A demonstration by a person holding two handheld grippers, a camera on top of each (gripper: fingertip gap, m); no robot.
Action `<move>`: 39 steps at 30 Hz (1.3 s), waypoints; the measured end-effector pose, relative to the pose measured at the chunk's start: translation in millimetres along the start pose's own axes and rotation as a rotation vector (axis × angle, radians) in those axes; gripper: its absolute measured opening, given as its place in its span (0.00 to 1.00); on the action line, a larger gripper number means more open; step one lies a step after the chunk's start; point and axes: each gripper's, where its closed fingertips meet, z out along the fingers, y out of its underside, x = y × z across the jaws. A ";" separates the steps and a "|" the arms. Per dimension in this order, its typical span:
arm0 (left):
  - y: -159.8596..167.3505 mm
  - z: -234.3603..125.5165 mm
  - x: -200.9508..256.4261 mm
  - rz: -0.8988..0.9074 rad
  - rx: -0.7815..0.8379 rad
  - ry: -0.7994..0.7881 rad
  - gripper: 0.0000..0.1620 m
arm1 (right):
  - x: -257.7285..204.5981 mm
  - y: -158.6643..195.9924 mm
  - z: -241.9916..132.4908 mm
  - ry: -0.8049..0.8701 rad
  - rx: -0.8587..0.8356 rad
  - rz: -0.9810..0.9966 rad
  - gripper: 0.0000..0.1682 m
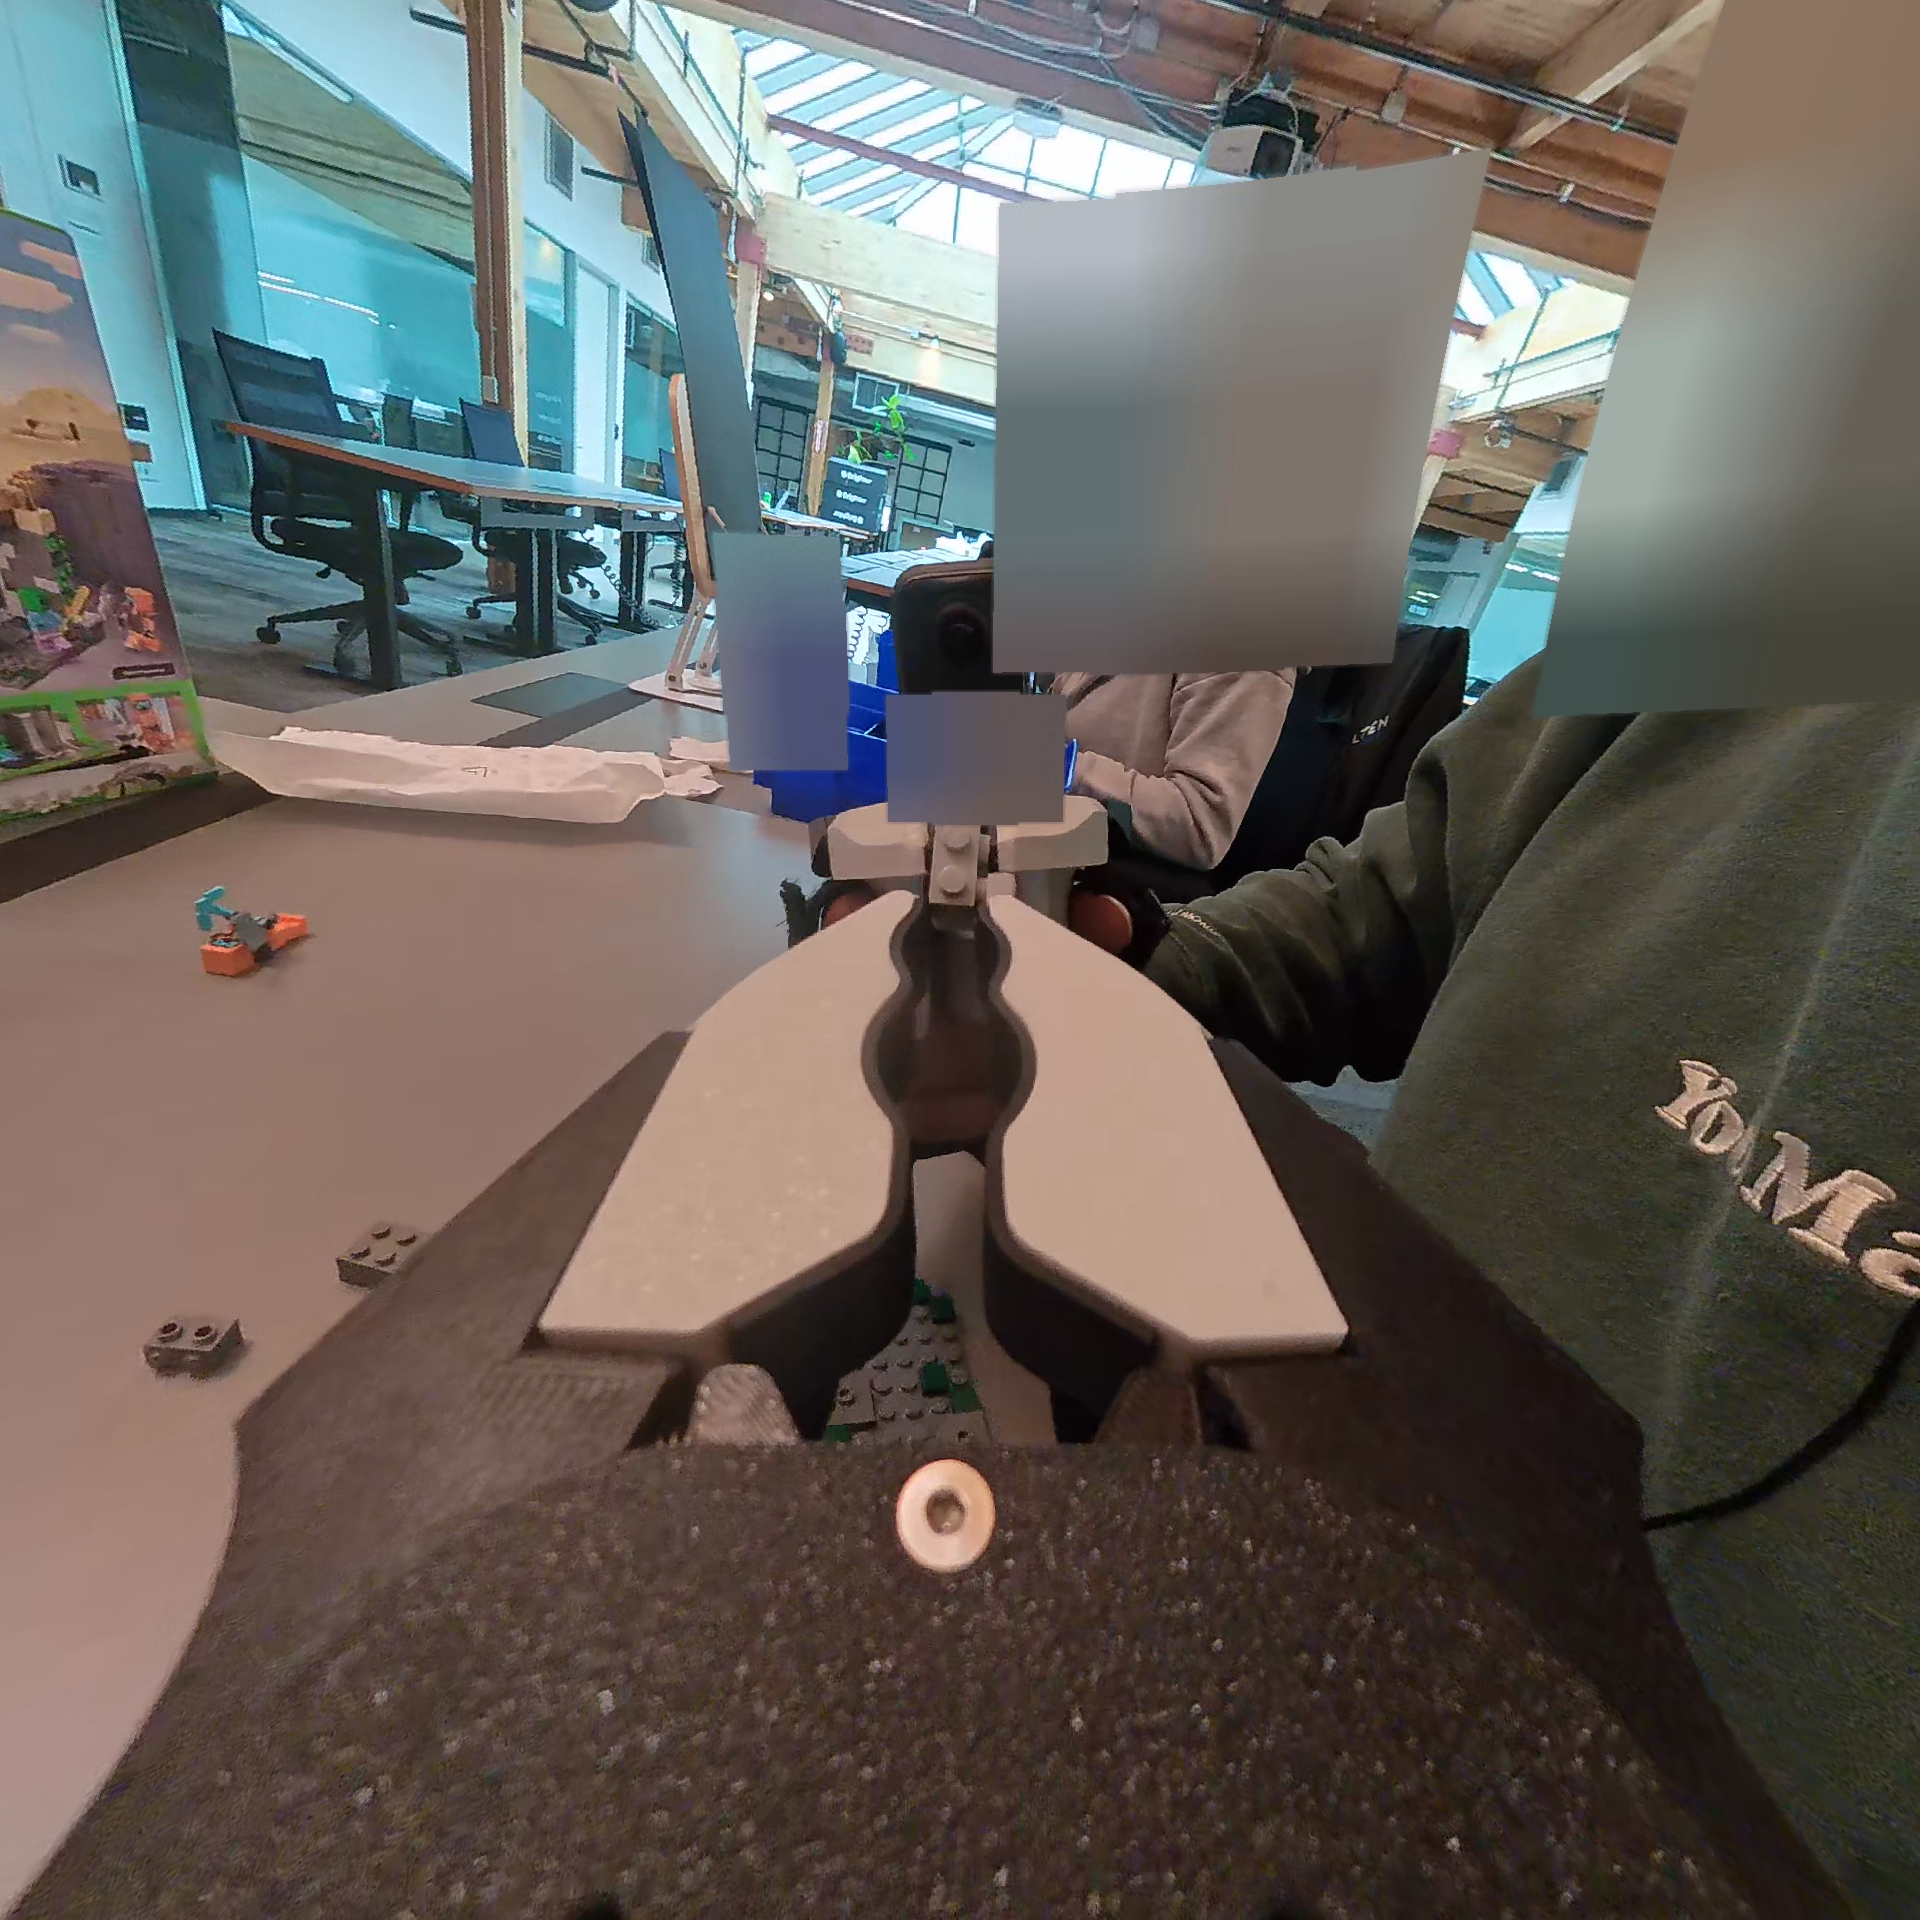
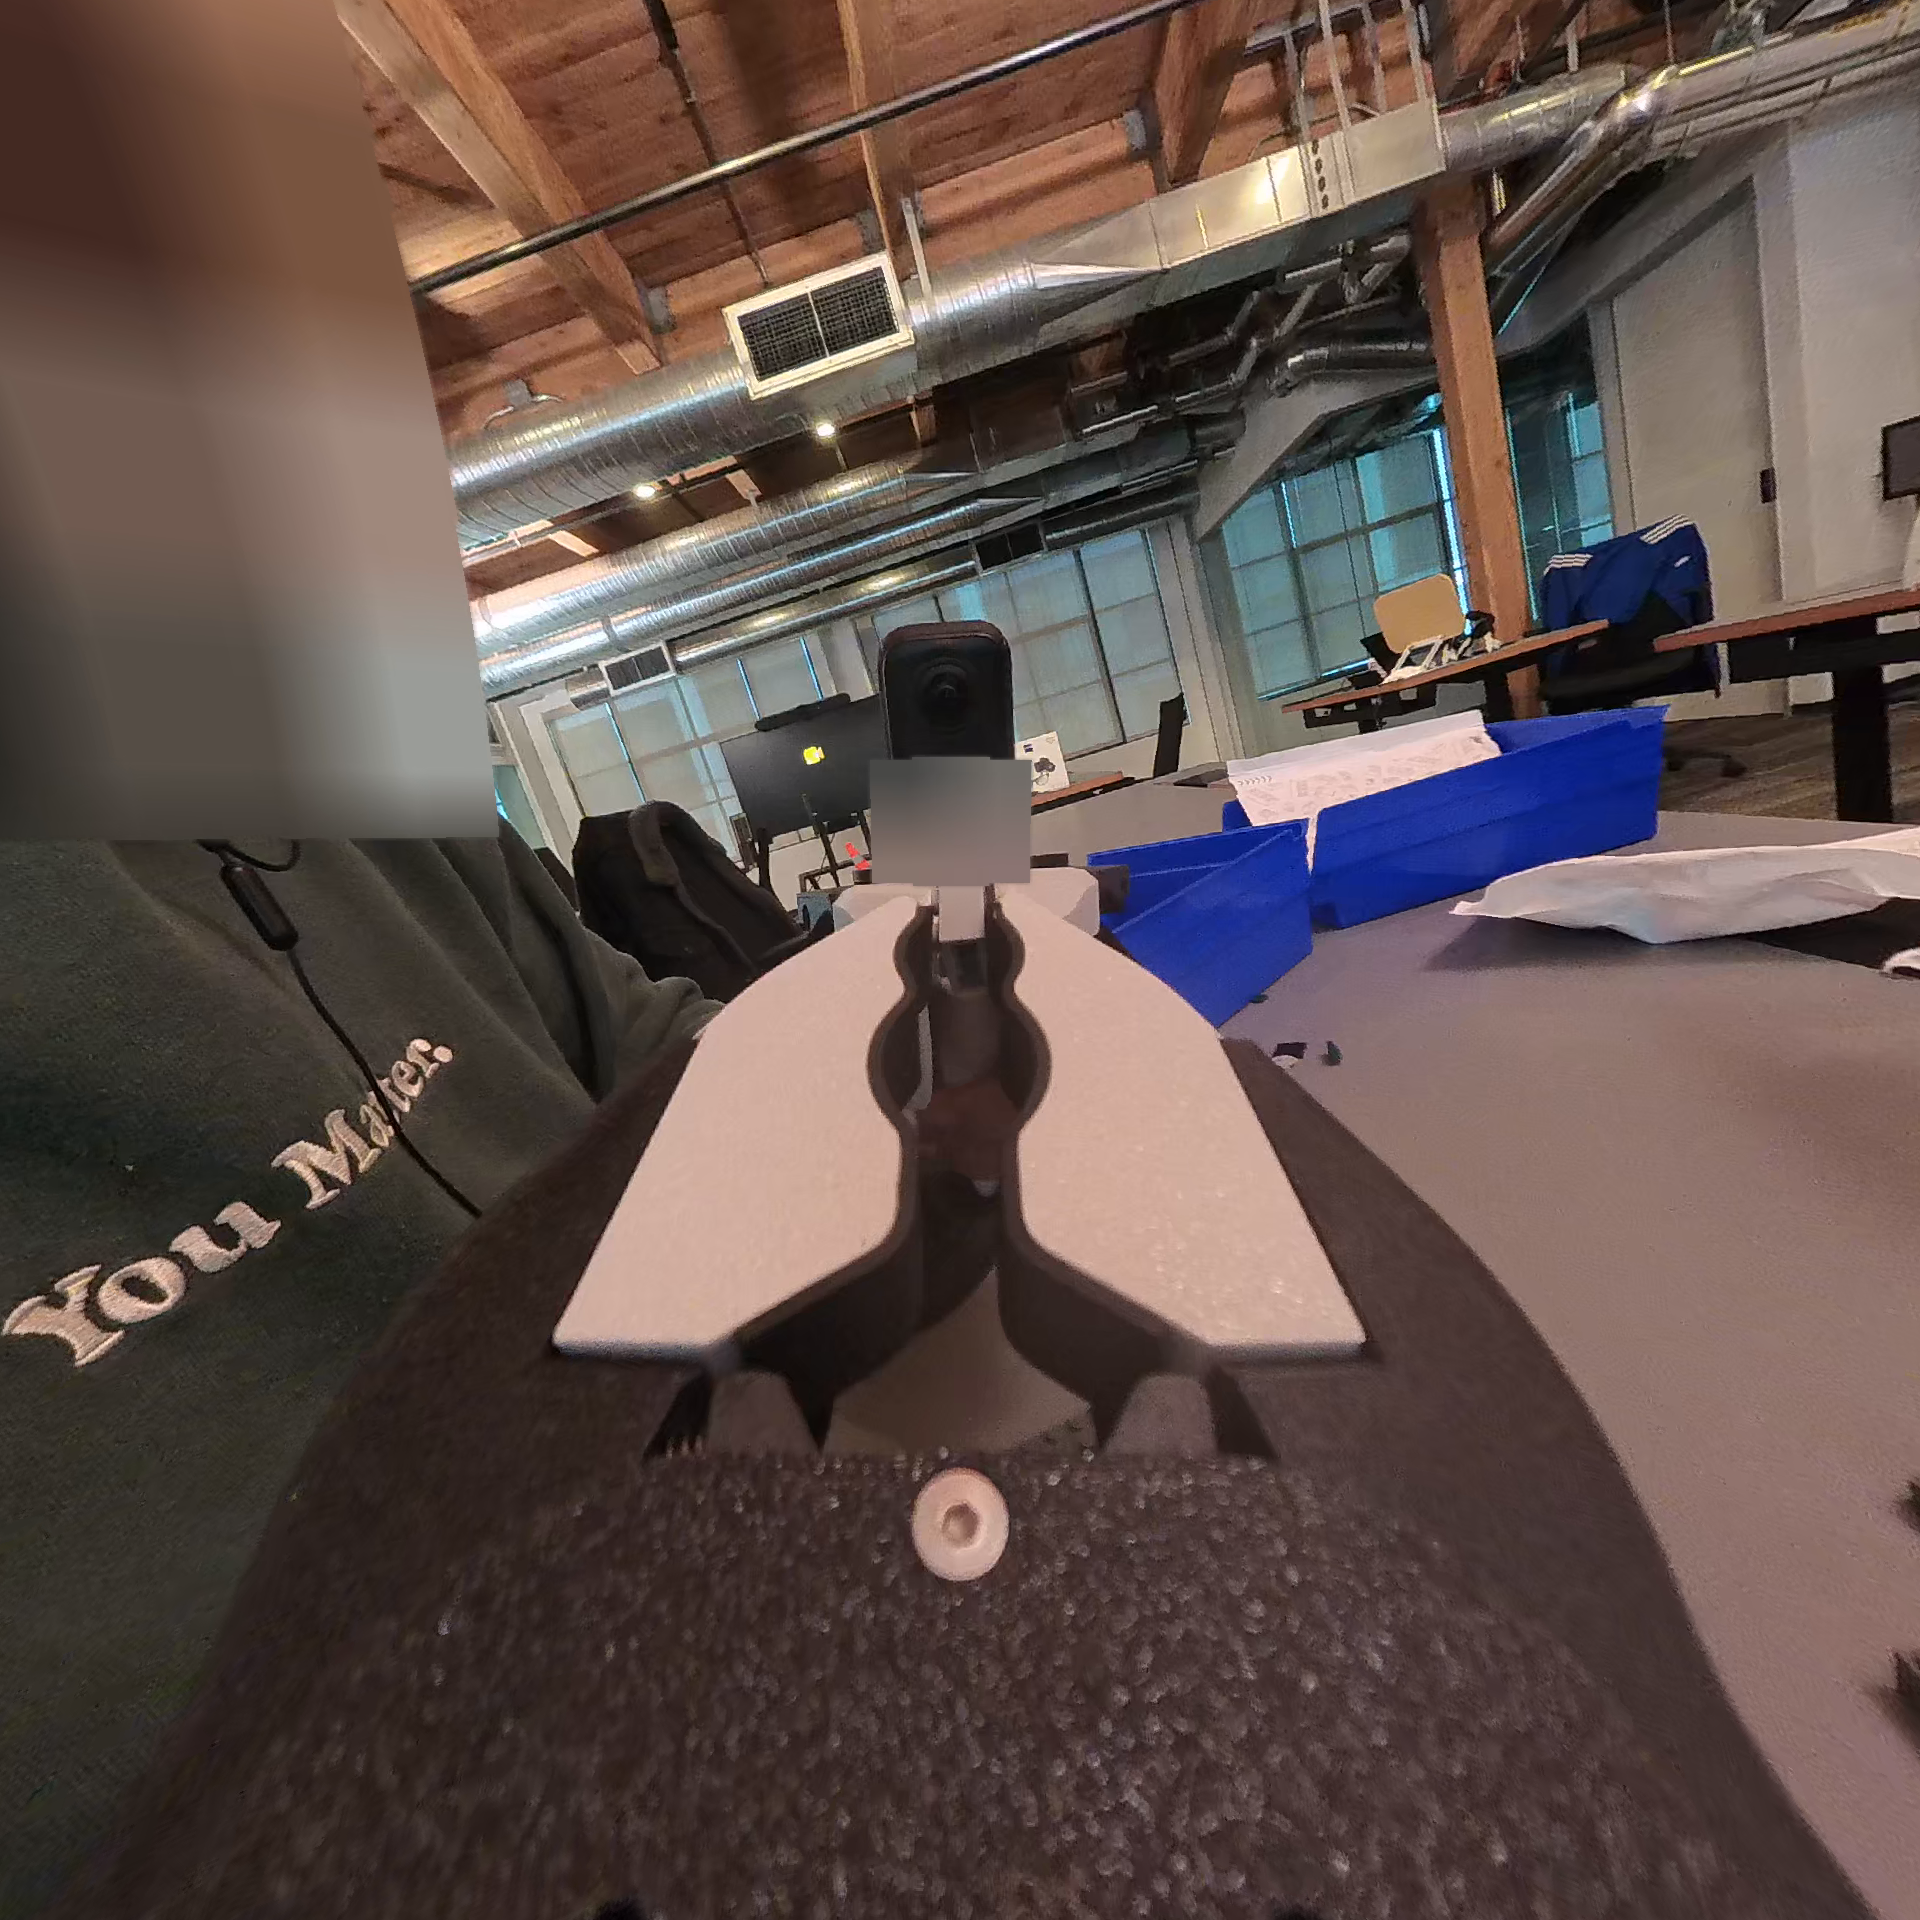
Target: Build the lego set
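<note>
My left gripper (image 1: 951, 914) and my right gripper (image 2: 961, 925) are held up in the air, tip to tip. A small light grey Lego plate (image 1: 954, 871) with studs sits between both pairs of fingertips; it also shows in the right wrist view (image 2: 961, 914). Both pairs of jaws are nearly closed on it. The right gripper (image 1: 966, 844) faces me in the left wrist view, and the left gripper (image 2: 961, 896) faces me in the right wrist view. A grey and green studded build (image 1: 914, 1382) shows under the left gripper, mostly hidden.
On the grey table (image 1: 468, 1039) lie a small orange and teal build (image 1: 249, 925), two dark grey bricks (image 1: 379, 1252) (image 1: 192, 1345), the set's box (image 1: 73, 582) and a white paper bag (image 1: 457, 774). Blue bins (image 2: 1205, 914) (image 2: 1486, 800) stand behind. A person in a green sweatshirt (image 1: 1662, 1143) is close. My two grippers' fingertips are within a few centimetres of each other.
</note>
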 end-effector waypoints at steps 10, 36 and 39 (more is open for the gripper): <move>15.5 -7.6 1.5 0.058 -0.202 0.055 0.04 | -3.3 12.2 -0.5 0.001 -0.171 -0.117 0.08; 22.9 0.0 -12.8 -0.016 -0.185 0.127 0.06 | 16.9 18.1 1.0 0.204 -0.171 -0.162 0.05; 19.7 0.9 -9.7 -0.044 -0.167 0.156 0.06 | 13.8 16.1 0.9 0.189 -0.134 -0.161 0.05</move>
